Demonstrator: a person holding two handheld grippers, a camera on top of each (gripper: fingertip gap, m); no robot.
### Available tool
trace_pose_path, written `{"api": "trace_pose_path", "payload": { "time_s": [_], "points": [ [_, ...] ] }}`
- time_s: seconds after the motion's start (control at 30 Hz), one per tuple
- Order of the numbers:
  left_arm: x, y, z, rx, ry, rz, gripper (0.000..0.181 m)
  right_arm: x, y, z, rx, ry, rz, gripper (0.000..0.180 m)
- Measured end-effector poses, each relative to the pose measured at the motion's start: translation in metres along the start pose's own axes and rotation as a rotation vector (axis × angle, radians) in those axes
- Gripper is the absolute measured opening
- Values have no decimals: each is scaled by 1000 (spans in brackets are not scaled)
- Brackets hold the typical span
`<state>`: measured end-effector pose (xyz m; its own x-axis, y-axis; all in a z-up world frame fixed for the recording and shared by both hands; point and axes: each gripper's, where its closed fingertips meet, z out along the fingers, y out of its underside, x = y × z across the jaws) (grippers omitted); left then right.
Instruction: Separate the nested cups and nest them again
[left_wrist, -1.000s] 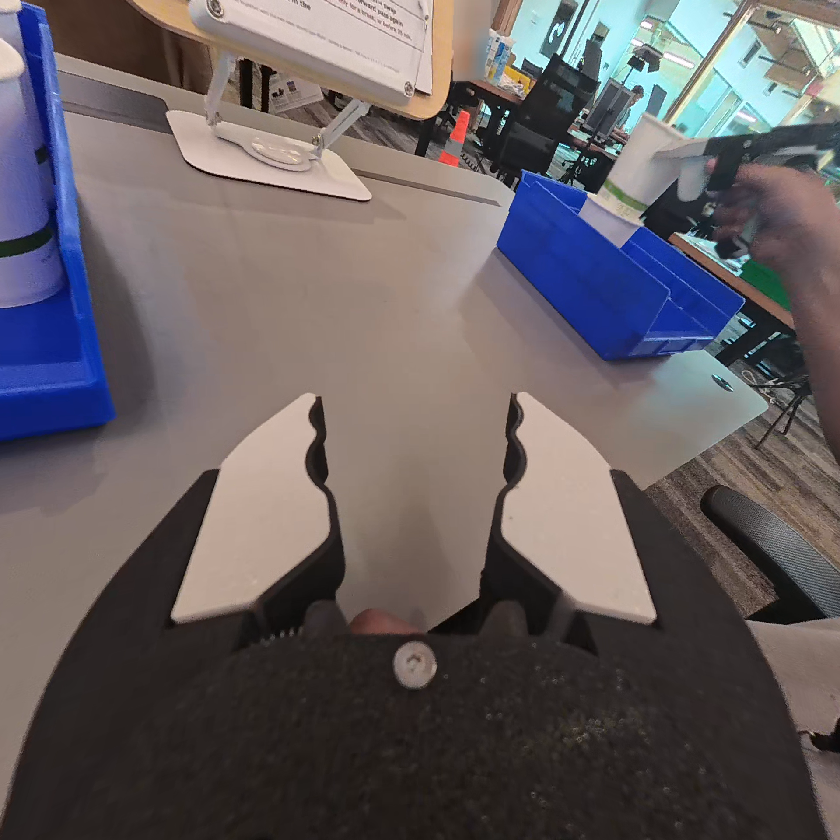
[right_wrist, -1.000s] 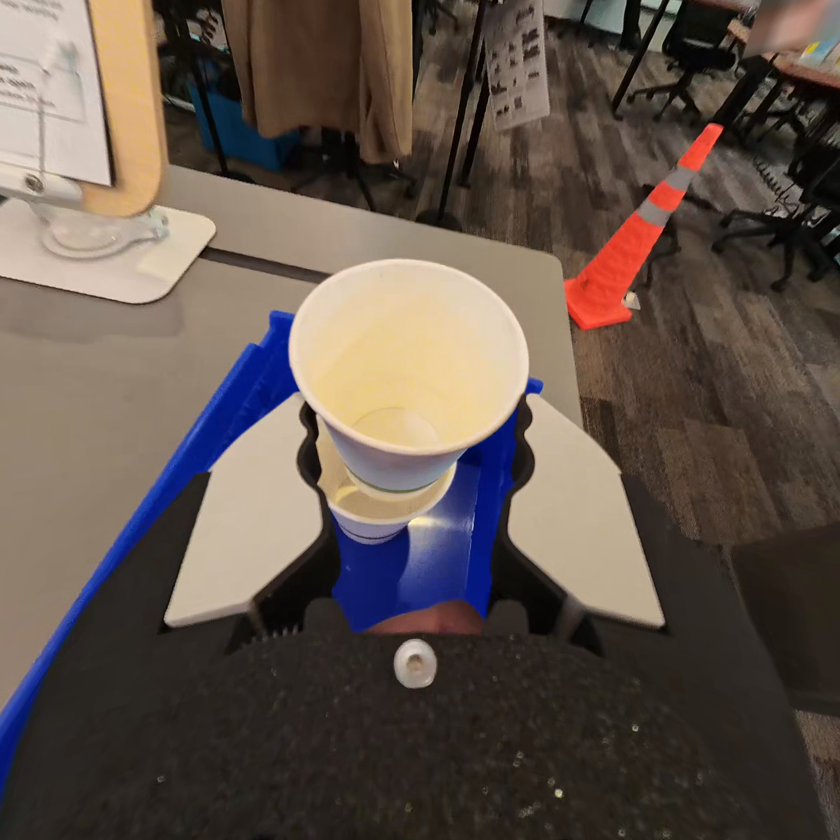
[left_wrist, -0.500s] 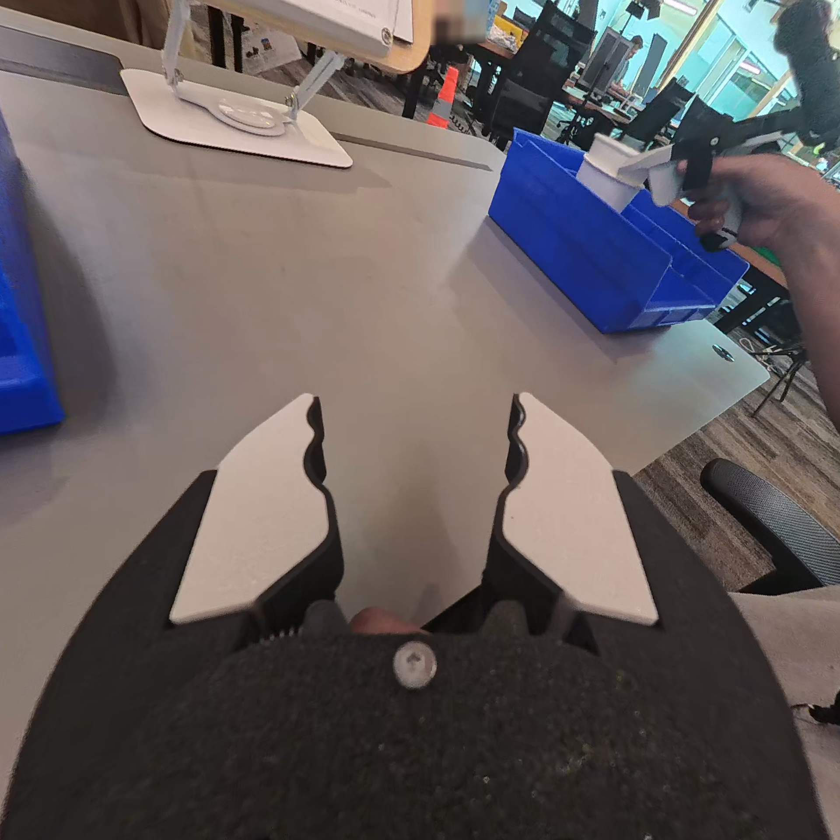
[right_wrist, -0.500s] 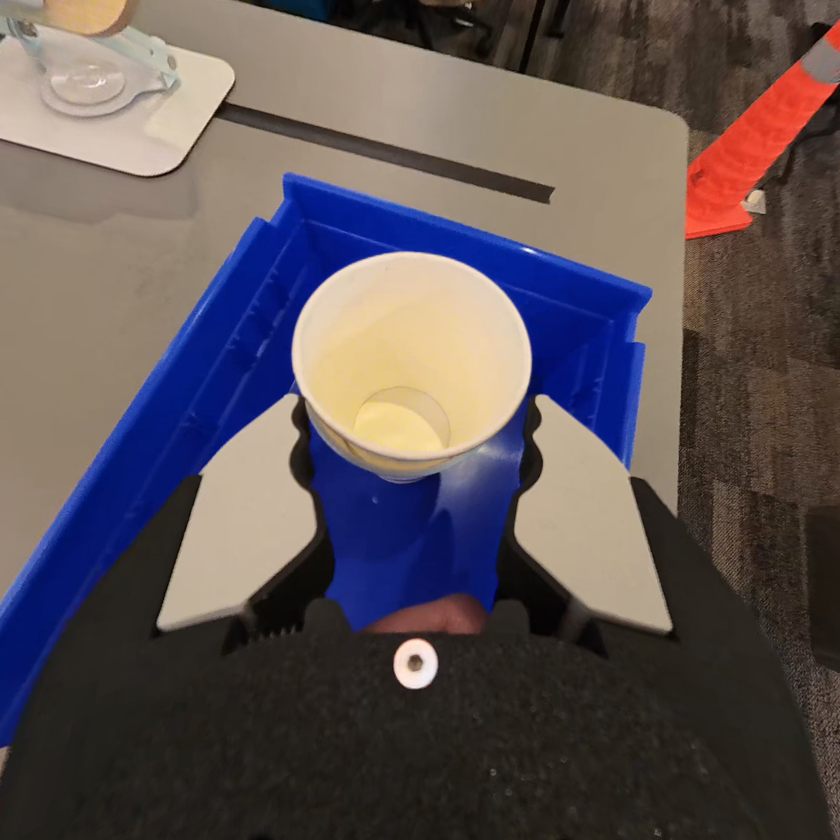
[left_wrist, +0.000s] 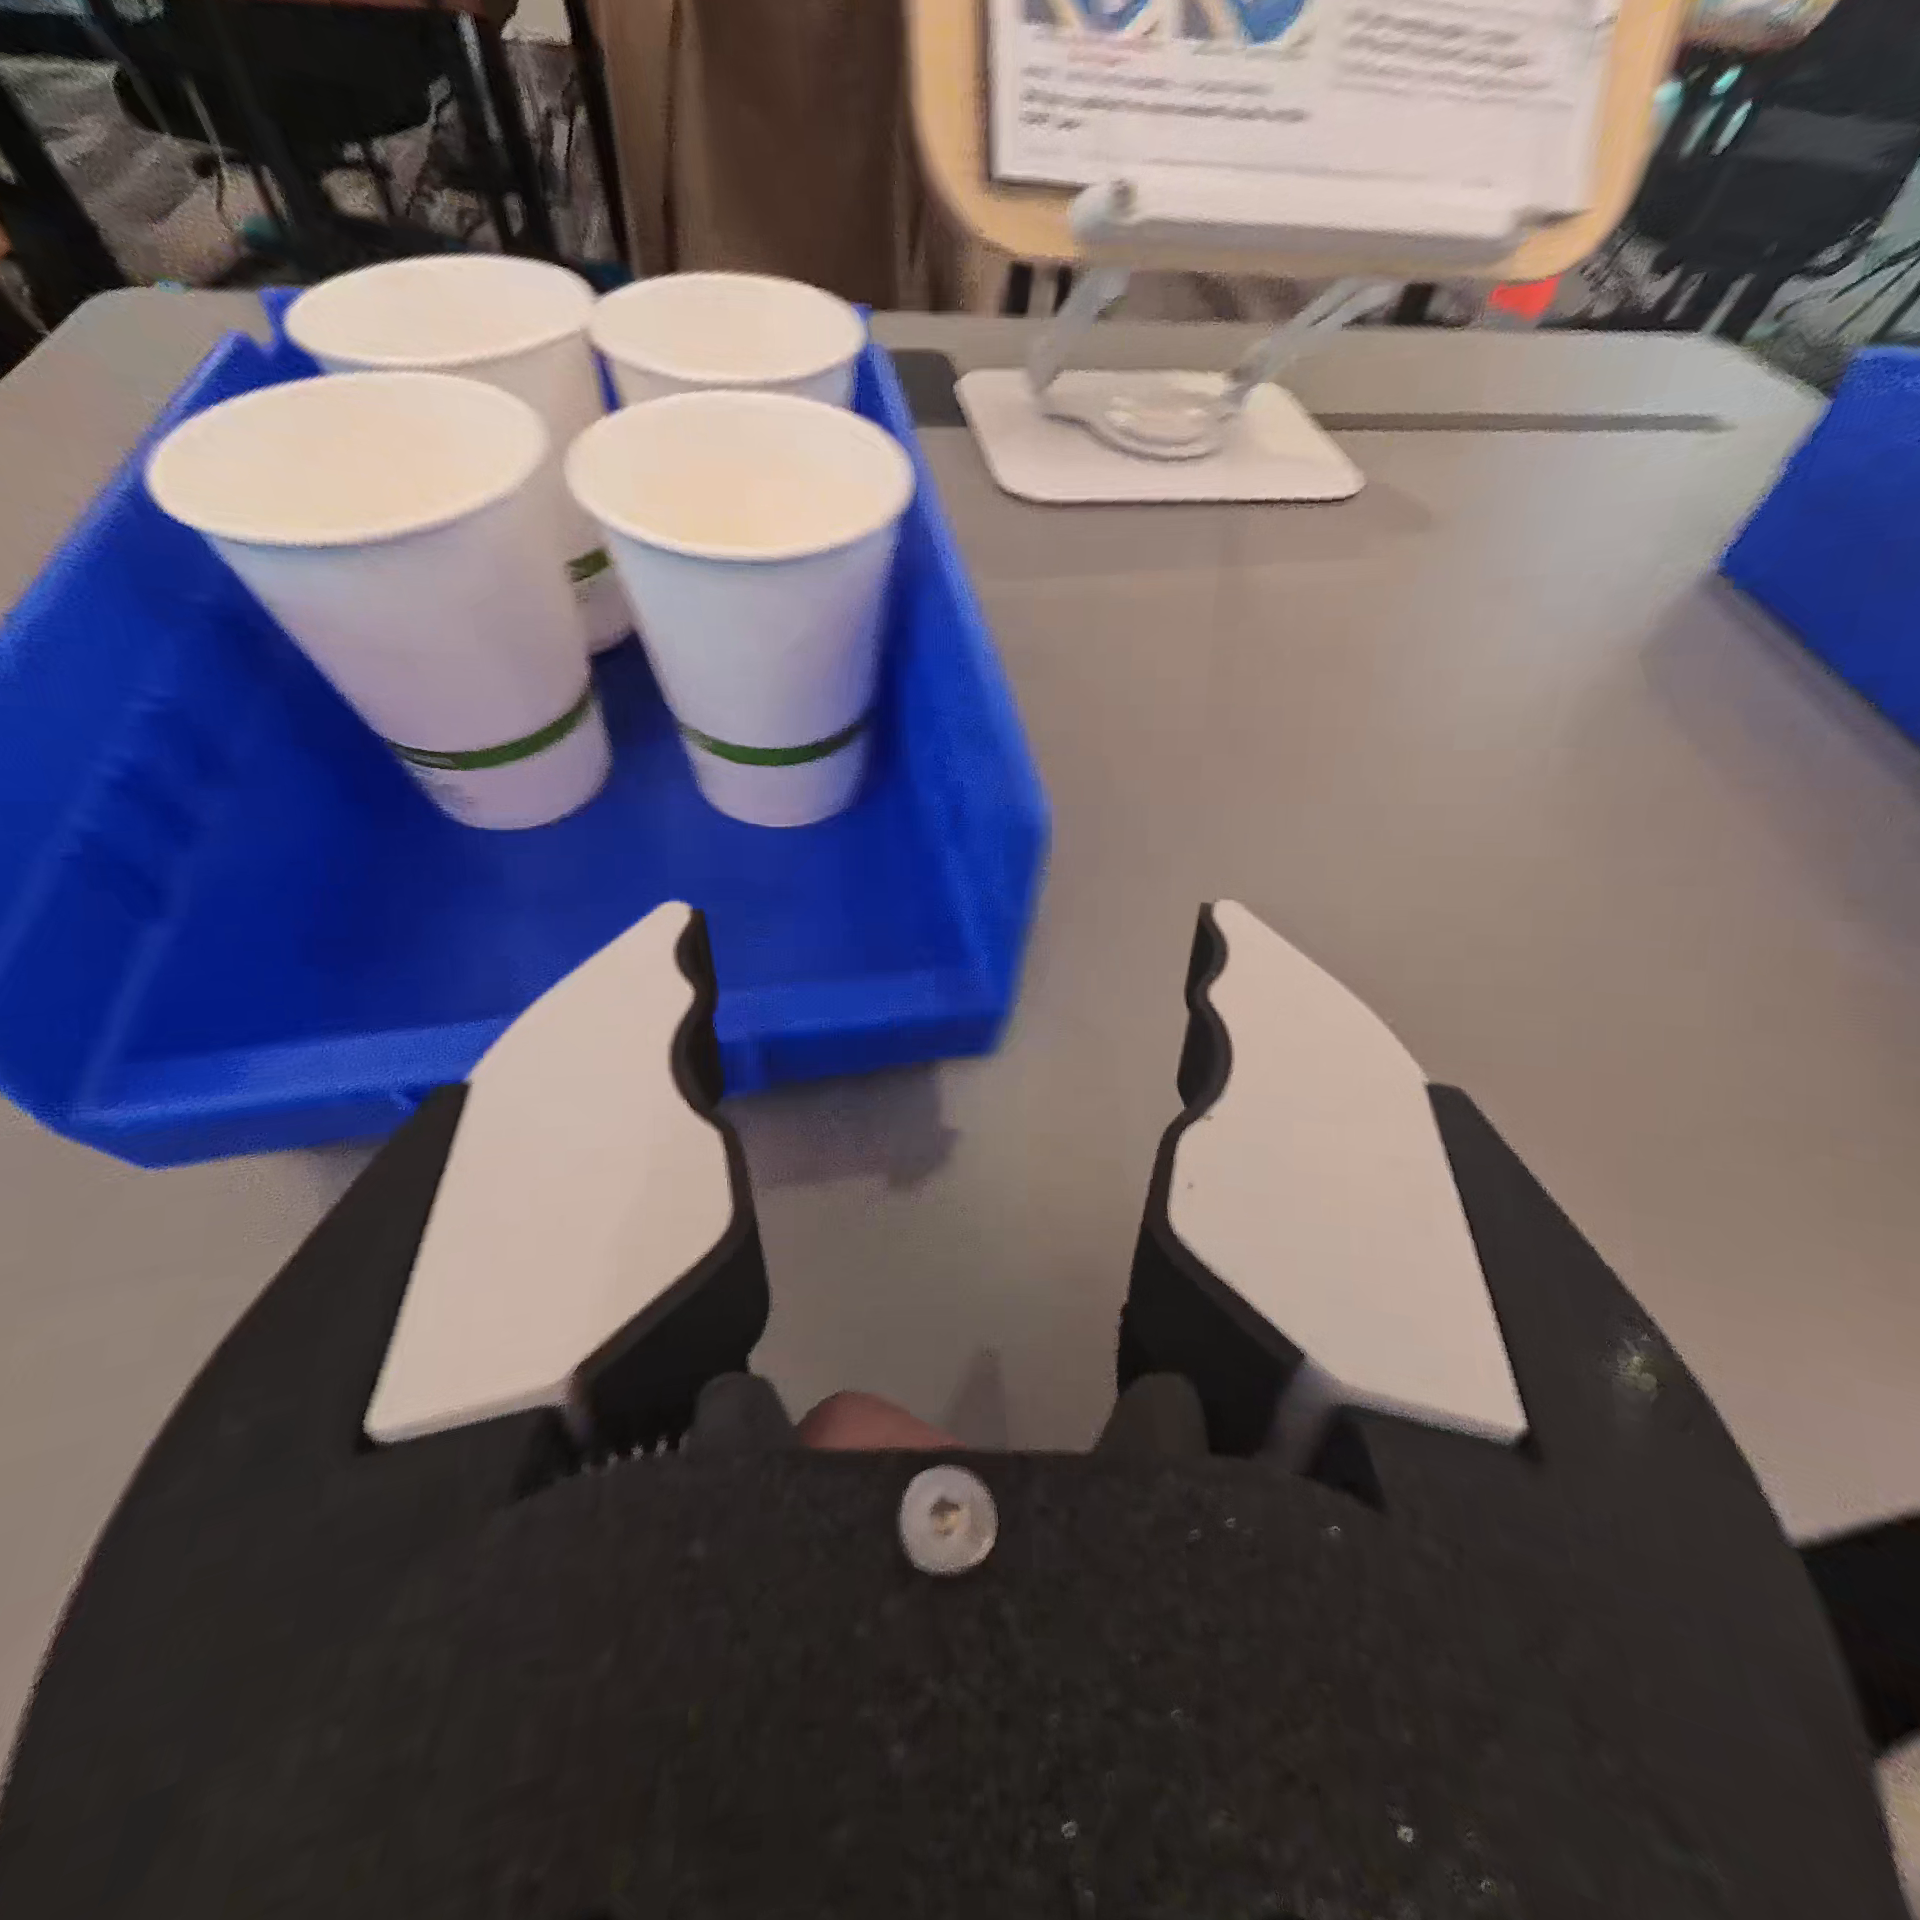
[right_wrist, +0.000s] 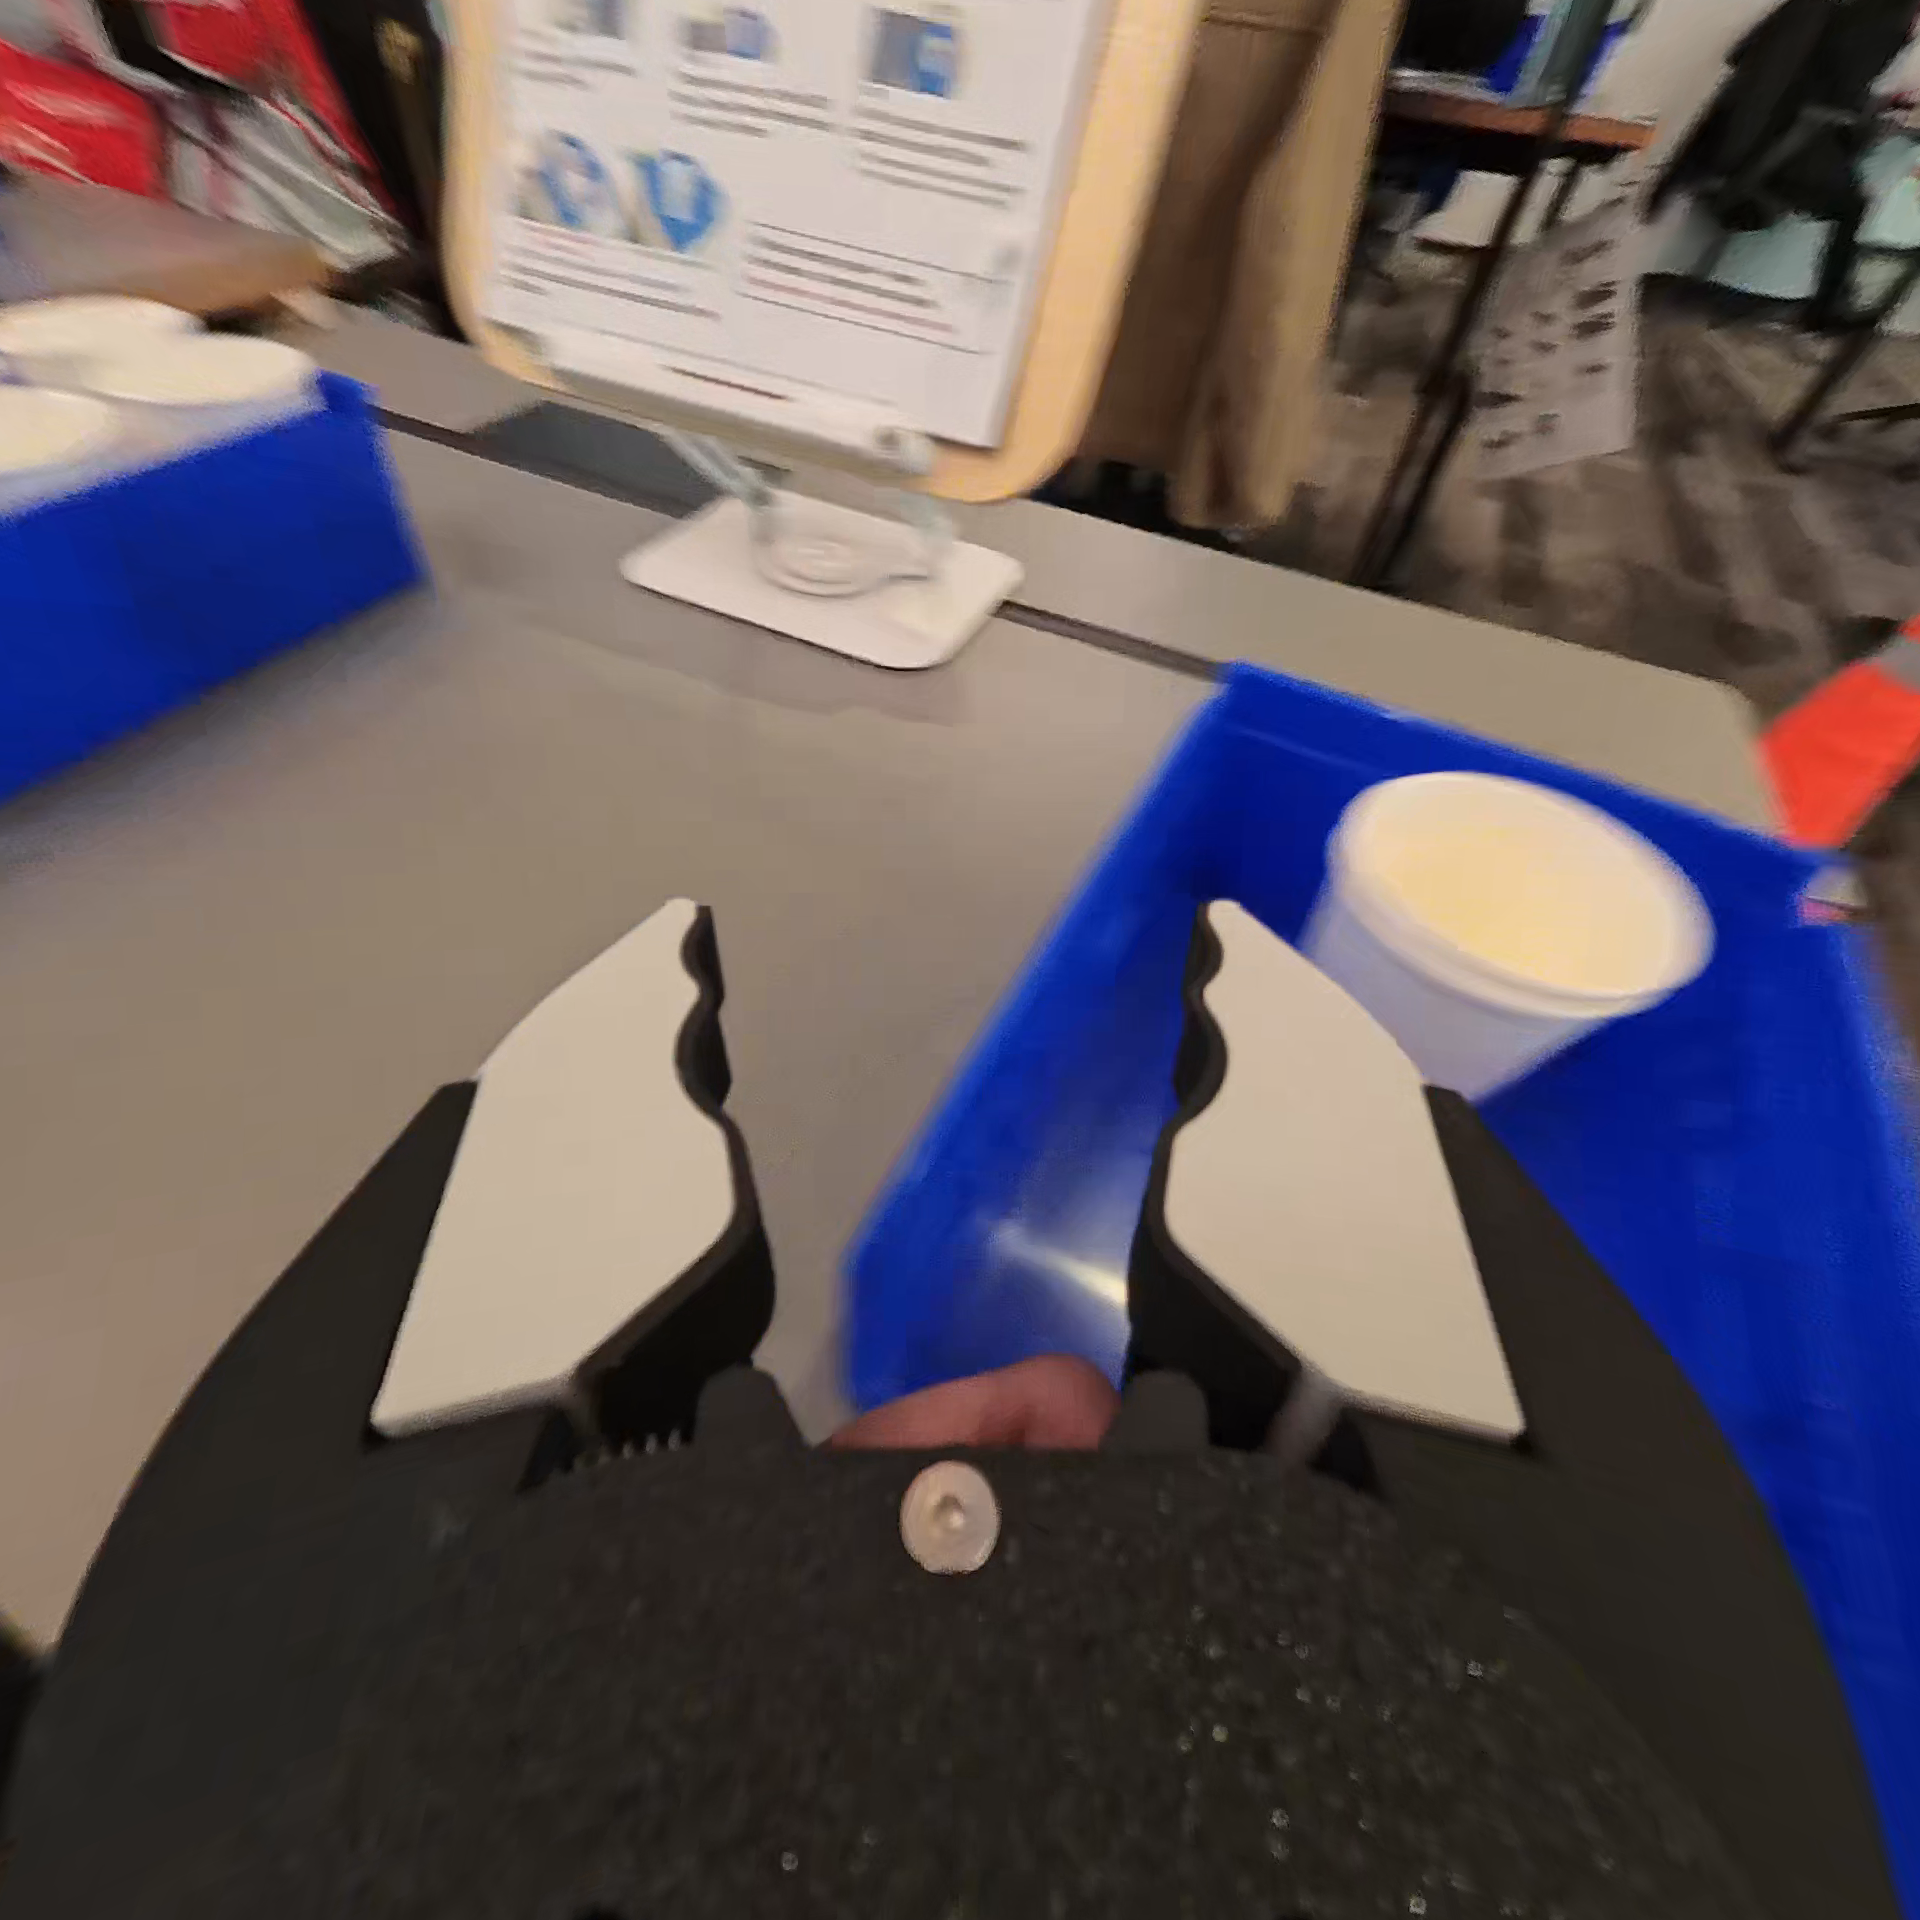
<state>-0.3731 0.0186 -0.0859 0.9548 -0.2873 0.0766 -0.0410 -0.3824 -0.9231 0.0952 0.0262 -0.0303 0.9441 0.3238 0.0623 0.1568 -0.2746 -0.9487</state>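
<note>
Both empty, left gripper (left_wrist: 945, 966) and right gripper (right_wrist: 951, 966) gape wide; nested stack (right_wrist: 1507, 925) sits at 2 o'clock; next, probably fetch a cup (left_wrist: 743, 582) at 11 o'clock.

L gripper (left_wrist: 945, 935) jaws apart, empty; 4 cups (left_wrist: 748, 582) upright in blue bin (left_wrist: 883, 997).

White paper cups standing upright in two blue bins

Four cups stand close together in the left bin (left_wrist: 935, 644): the front-left cup (left_wrist: 416, 603) and front-right cup (left_wrist: 758, 613) each show a green band near the base; the back-left cup (left_wrist: 457, 322) and back-right cup (left_wrist: 727, 332) are partly hidden behind them. In the right bin (right_wrist: 1091, 987) the nested cup (right_wrist: 1496, 935) stands alone near the far end, its mouth open upward.
</note>
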Motion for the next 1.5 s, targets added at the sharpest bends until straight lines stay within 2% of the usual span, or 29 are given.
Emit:
{"api": "trace_pose_path", "payload": {
  "time_s": [0.1, 0.2, 0.47, 0.63, 0.8, 0.97, 1.1, 1.2, 1.33, 1.5],
  "points": [
    [-39, -18, 31, -36, -32, 34, 89, -63, 15, 0, 30, -147, 76, 82],
    [-68, -27, 68, -113, -54, 90, 90, -93, 26, -1, 14, -216, 71, 83],
    [-73, -19, 129, -344, 21, 191, 89, -81, 36, -23, 6, -225, 139, 78],
    [-69, -19, 155, -365, 59, 174, 90, -79, 38, -25, -2, -231, 147, 78],
    [-68, -25, 171, -298, 53, 230, 89, -91, 40, -20, -20, -265, 127, 77],
    [-68, -34, 147, -257, 66, 228, 87, -95, 36, -18, -22, -279, 104, 76],
    [-74, -53, 91, -207, 85, 240, 87, -85, 28, -19, -8, -266, 64, 75],
    [-64, -68, 45, -190, 187, 268, 86, -84, 15, -18, 17, -311, 10, 75],
    [-12, -79, 5, -211, 450, 342, 86, -110, -21, -14, 82, -497, -143, 76],
    [77, -78, 7, -245, 684, 538, 87, -169, -66, -5, 105, -824, -330, 86]
  ]
}}
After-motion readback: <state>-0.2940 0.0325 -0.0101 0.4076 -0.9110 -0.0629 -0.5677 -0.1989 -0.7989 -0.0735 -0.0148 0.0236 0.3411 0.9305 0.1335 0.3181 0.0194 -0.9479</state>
